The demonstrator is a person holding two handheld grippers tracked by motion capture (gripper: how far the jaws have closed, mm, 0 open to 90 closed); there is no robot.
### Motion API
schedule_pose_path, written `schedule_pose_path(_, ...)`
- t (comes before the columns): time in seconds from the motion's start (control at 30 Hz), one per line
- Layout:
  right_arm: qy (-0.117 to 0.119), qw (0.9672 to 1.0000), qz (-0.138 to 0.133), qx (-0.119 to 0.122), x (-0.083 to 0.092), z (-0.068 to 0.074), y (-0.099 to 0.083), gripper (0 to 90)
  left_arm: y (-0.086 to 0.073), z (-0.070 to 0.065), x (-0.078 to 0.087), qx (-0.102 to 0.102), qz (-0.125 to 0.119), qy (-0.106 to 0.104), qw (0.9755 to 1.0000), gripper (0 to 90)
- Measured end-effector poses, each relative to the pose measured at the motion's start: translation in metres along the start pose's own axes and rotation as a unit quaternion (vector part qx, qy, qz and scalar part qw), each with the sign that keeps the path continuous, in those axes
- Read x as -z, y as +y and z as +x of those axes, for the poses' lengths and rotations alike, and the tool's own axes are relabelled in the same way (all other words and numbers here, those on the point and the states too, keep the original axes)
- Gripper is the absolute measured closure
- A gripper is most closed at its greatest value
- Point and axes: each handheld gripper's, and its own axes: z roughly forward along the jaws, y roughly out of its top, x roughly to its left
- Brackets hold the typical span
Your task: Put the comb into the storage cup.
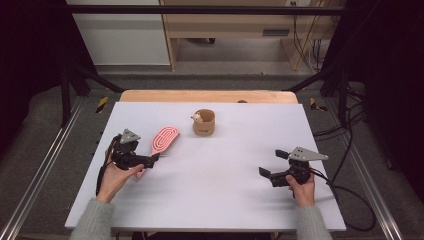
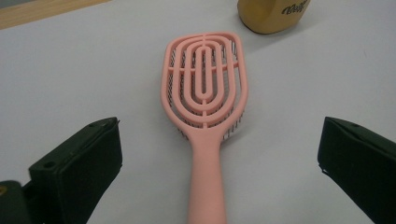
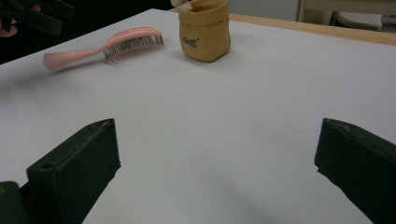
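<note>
The pink hairbrush (image 2: 204,88) lies flat on the white table (image 1: 220,195), bristles down and slotted back up, left of the middle, with its handle running toward the left gripper (image 1: 150,161). It looks like moulded plastic: light, stiff, and probably a little slick on its smooth surface. The vented head is wide and curved, with thin bristles underneath that could bend or catch, so the narrow straight handle is likely the better place to take hold, across its width near where it meets the head.

The left gripper's jaws stand wide apart with the handle between them, touching neither pad. A hand (image 1: 114,180) holds the gripper low at the handle's end.

Just beyond the brush head stands a small tan pouch (image 1: 204,123), upright and open, with something pale poking from its rim; it stands near but apart from the brush.

The right gripper (image 1: 272,165) rests well apart on the right side of the table, jaws spread wide and holding nothing.
</note>
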Motion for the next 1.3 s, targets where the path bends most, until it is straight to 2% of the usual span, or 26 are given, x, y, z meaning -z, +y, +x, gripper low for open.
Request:
schedule_pose_path(0.43, 0.001, 1.0000, 0.000, -0.001, 0.000, 0.000, 0.000, 0.3, 0.000, 0.005, -0.015, 0.005, 0.024, 0.009, 0.9997, 0.4)
schedule_pose_path(0.87, 0.001, 1.0000, 0.002, -0.001, -0.001, 0.000, 0.000, 0.3, -0.005, 0.005, -0.031, -0.004, 0.061, 0.016, 0.9980, 1.6)
schedule_pose_path(1.3, 0.002, 1.0000, 0.000, -0.001, 0.000, 0.000, 0.000, 0.3, -0.010, 0.004, -0.040, -0.010, 0.080, 0.014, 0.9966, 10.6)
